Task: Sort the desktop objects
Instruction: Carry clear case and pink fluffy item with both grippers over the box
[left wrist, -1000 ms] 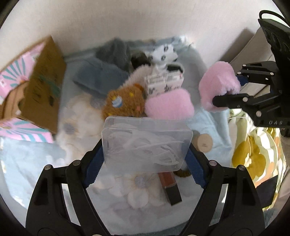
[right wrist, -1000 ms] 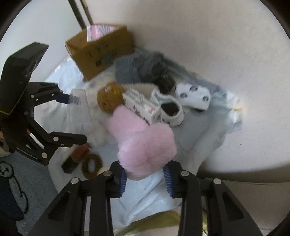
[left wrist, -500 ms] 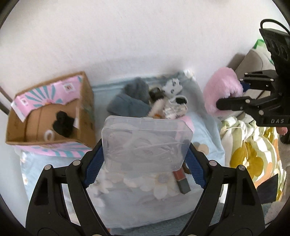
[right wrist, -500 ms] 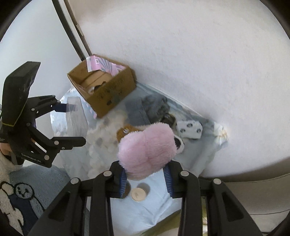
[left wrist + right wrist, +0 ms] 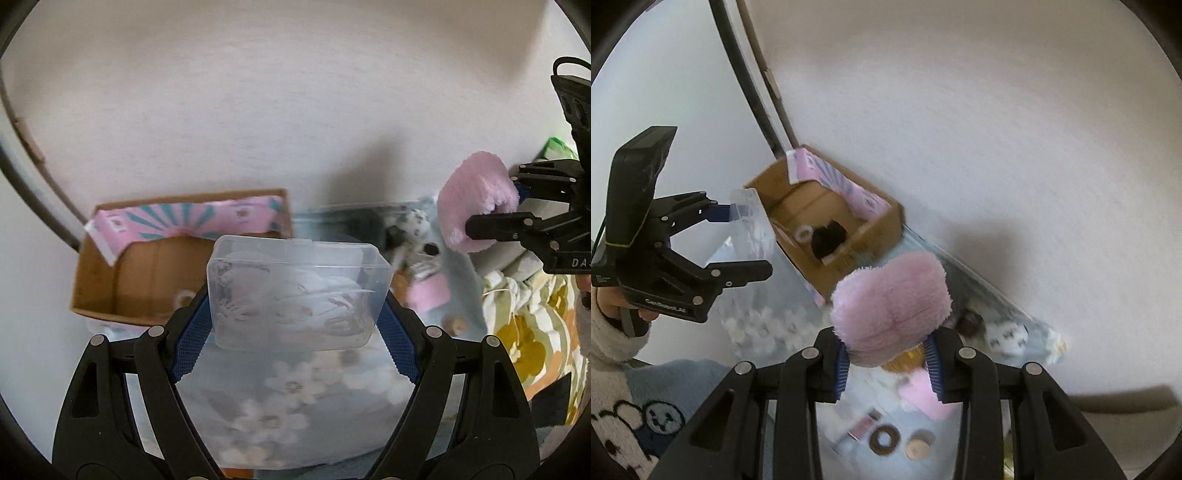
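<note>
My left gripper (image 5: 295, 332) is shut on a clear plastic box (image 5: 297, 291) of white bits, held in the air in front of an open cardboard box (image 5: 155, 273). It also shows in the right wrist view (image 5: 738, 240), beside the cardboard box (image 5: 831, 236). My right gripper (image 5: 888, 365) is shut on a fluffy pink sock (image 5: 890, 306), held high above the blue blanket (image 5: 923, 417). The pink sock shows at the right of the left wrist view (image 5: 476, 203).
The cardboard box holds a black item (image 5: 827, 236) and a white ring (image 5: 804, 232). On the blanket lie a second pink sock (image 5: 923, 395), a spotted white sock (image 5: 1004, 336), a brown ring (image 5: 884, 439) and a wooden disc (image 5: 918, 448). A white wall stands behind.
Both grippers have risen well above the blanket with their loads. The left one has swung left toward the cardboard box, which now sits just behind the clear box.
</note>
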`<state>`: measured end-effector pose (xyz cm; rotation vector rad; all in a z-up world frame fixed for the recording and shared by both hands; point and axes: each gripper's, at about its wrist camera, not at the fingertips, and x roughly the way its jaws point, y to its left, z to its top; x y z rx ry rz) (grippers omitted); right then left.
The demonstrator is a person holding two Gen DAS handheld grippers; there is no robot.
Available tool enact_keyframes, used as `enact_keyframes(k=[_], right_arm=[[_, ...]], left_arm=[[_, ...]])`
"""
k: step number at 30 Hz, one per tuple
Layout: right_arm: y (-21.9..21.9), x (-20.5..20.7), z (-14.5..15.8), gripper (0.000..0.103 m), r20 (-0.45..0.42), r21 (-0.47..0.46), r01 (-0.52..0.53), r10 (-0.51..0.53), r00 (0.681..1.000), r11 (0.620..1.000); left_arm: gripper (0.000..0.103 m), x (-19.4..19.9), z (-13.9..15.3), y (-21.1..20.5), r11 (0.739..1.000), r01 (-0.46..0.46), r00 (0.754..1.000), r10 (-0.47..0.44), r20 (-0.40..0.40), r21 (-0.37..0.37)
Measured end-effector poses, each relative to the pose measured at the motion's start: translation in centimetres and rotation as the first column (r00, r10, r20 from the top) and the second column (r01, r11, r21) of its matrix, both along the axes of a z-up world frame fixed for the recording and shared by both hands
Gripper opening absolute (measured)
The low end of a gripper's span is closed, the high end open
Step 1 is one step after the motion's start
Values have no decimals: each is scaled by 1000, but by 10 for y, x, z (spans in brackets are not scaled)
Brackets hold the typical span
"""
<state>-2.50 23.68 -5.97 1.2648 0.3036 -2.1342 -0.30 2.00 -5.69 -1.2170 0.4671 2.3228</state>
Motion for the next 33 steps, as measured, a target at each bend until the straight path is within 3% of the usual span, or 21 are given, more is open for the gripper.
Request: enact_keyframes(k=[14, 22, 33], right_arm=[[-117, -35, 0, 32, 9, 21, -64, 64, 998, 998], [-168, -59, -22, 32, 50, 16, -54, 53, 997, 998], [-230, -83, -66, 32, 120, 55, -61, 54, 991, 997]], left_arm=[[81, -59, 17, -78, 998, -53, 998, 52, -23, -16], [81, -105, 1, -108, 998, -62, 998, 63, 8, -32], [81, -152, -42, -132, 996, -68, 995, 72, 70, -61]])
